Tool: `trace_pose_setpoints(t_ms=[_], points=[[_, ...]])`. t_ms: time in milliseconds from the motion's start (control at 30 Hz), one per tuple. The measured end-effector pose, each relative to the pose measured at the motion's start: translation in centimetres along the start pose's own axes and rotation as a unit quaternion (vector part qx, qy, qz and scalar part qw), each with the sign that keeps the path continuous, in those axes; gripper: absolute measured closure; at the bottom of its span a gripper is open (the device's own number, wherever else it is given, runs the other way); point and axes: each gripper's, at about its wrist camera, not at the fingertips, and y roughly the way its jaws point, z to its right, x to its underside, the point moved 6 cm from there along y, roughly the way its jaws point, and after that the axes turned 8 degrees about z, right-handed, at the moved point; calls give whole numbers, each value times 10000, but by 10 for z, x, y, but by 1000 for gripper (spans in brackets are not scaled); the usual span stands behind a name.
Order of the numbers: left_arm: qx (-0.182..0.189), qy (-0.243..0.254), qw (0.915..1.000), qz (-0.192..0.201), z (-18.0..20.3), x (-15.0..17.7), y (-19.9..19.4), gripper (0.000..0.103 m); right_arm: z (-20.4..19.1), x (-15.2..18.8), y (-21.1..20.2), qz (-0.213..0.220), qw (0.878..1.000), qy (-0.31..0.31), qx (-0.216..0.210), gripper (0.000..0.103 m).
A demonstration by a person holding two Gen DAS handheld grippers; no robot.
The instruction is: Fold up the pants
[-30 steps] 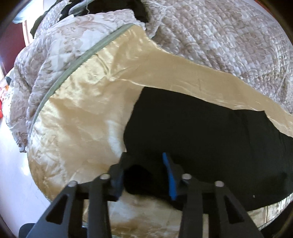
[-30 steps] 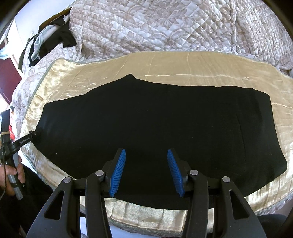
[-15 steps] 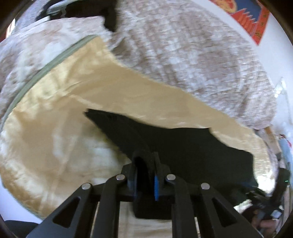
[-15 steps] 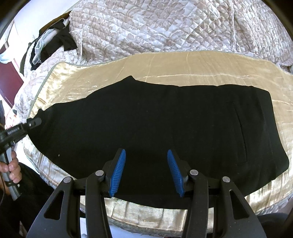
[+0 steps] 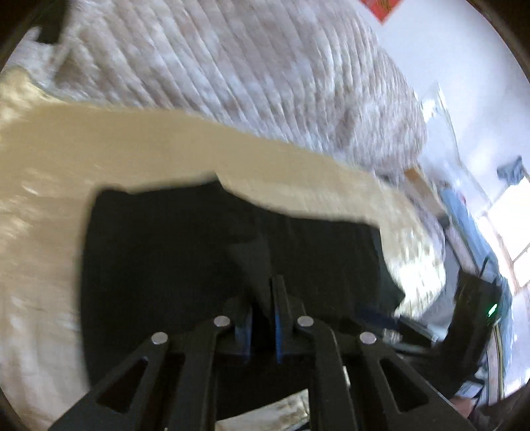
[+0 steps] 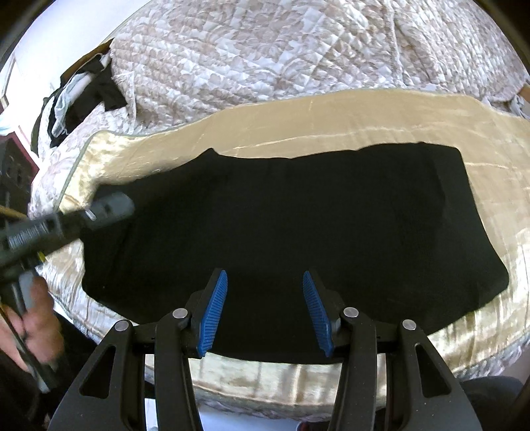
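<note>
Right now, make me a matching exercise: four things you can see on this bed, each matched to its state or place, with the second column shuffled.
Things:
1. left gripper
2. right gripper
3. black pants
4. gold satin cover

States:
A. spread under the pants
B. jaws apart, gripping nothing
C. jaws closing, black fabric between them
D. one end lifted, the rest lying flat

Pairs: 1-C, 2-B, 3-D, 4-A

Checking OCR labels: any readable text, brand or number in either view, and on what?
None readable.
Left gripper: pale print on its body, too blurred to read.
Red poster on the wall: cropped and blurred, no characters legible.
Black pants, gold bedspread: no print.
</note>
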Motion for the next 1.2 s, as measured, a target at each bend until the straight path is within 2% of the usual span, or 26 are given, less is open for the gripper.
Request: trace_pose_setpoints(t_ms=[67,133,267,367,400,533,633,700,933,1000,1033,1100,1200], points=[[84,17,9996,-284,5,15,14,92,3,0,-1,0,10000,30,9,55],[34,-6,9992,-393,5,22,17,92,5,0,-1,8,10000,58,-7,55],[351,-153,9985,-385,6,16,3,88,2,-2,1,14,9998,123,-140,55],[464,6,9987,-188,10,8,-15,80,-6,-4,5,-26,9991,195,-386,55],[401,34,9992,-78,8,4,-20,78,-12,-6,7,-52,9983,208,-540,55],[-370,39,9989,277,-23,-9,-39,77,-31,-10,23,-218,9943,273,-1002,55],[-879,-11,9956,323,-51,-11,-46,77,-41,-12,44,-446,9917,315,-1161,55],[-1087,-62,9935,335,-66,-10,-52,77,-43,-15,58,-493,9917,367,-1131,55],[-1252,-189,9915,293,-96,2,-54,77,-52,-26,80,-494,9877,513,-1390,55],[-1248,-211,9916,279,-97,2,-51,77,-48,-30,86,-463,9877,629,-1358,64],[-1248,-217,9916,276,-95,2,-50,77,-46,-32,88,-469,9877,669,-1331,79],[-1240,-220,9917,273,-94,2,-50,77,-43,-33,90,-548,9858,808,-1366,101],[-1255,-199,9915,275,-94,2,-51,77,-43,-40,73,-305,9858,791,-1453,101]])
